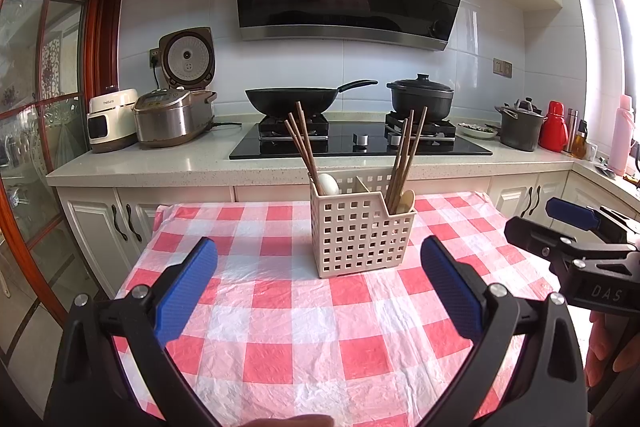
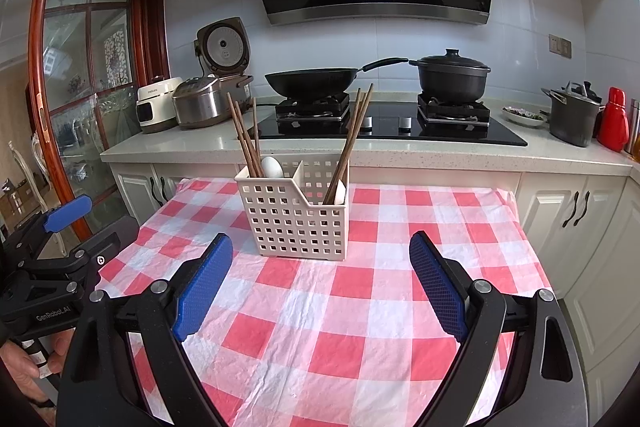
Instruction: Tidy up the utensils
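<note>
A beige perforated utensil basket point(image 1: 362, 237) point(image 2: 298, 225) stands on the red-and-white checked table, split into compartments. Its left compartment holds brown chopsticks point(image 1: 300, 143) point(image 2: 244, 139) and a white spoon point(image 1: 329, 183) point(image 2: 273, 167). Its right compartment holds more chopsticks point(image 1: 408, 151) point(image 2: 354, 139) and a pale spoon point(image 1: 405, 201) point(image 2: 340, 191). My left gripper point(image 1: 320, 287) is open and empty, short of the basket. My right gripper point(image 2: 322, 279) is open and empty, also short of it. The right gripper's body shows at the right of the left wrist view point(image 1: 576, 247); the left gripper's body shows at the left of the right wrist view point(image 2: 52, 267).
The checked tablecloth point(image 1: 320, 339) point(image 2: 360, 307) covers the table. Behind it runs a counter with a hob, a black wok point(image 1: 292, 99) point(image 2: 316, 79), a black pot point(image 1: 420, 97) point(image 2: 452, 75), rice cookers point(image 1: 172, 115) point(image 2: 200, 101) and a red flask point(image 1: 554, 127) point(image 2: 614, 119).
</note>
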### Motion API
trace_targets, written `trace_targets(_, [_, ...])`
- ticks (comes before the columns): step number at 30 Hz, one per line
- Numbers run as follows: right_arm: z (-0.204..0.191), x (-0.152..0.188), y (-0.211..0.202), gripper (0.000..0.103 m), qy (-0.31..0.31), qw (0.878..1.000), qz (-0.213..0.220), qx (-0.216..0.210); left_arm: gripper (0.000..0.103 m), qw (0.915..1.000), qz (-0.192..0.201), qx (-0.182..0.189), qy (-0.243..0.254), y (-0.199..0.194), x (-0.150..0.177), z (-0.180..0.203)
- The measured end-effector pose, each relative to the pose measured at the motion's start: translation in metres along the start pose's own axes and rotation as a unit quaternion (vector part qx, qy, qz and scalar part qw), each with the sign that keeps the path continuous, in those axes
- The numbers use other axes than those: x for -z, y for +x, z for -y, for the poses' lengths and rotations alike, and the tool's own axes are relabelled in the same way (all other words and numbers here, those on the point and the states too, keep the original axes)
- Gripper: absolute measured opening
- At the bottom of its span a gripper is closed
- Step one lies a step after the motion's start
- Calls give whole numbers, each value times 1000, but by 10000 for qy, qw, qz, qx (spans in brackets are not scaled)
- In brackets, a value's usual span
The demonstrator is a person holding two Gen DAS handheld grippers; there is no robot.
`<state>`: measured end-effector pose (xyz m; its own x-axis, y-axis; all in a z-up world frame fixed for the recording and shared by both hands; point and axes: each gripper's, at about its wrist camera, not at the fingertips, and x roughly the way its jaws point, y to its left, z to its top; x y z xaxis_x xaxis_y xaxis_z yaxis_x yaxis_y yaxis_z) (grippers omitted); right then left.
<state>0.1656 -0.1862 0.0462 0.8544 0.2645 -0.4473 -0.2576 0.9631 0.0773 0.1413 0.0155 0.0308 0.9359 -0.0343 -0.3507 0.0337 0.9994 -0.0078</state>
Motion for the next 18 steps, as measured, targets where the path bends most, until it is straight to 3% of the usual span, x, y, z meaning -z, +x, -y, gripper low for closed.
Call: trace_targets(18, [0,0,-1,85,-18,10000,14,-12,98,10000,30,-12,-19,-3,1,-1])
